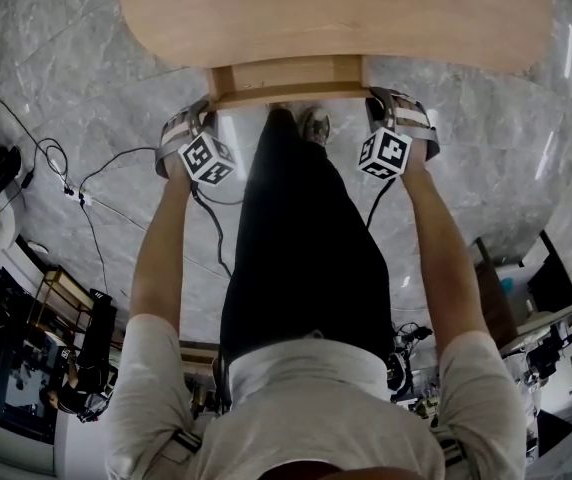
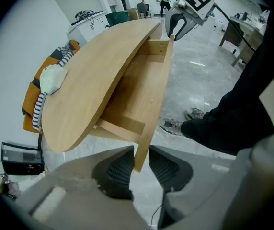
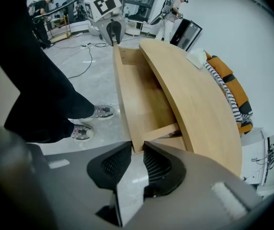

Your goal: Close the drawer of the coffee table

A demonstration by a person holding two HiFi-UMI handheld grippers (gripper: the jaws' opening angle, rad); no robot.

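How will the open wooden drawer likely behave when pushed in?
The drawer looks like rigid board, so it should not flex. It probably slides straight, since the left hand-held gripper and right hand-held gripper clamp its two ends. Being empty, it seems light.

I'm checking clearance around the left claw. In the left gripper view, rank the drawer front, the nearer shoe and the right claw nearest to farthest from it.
1. drawer front: between the left claw's pads.
2. nearer shoe: on the floor, just right of it.
3. right claw: at the drawer front's far end, top of view.
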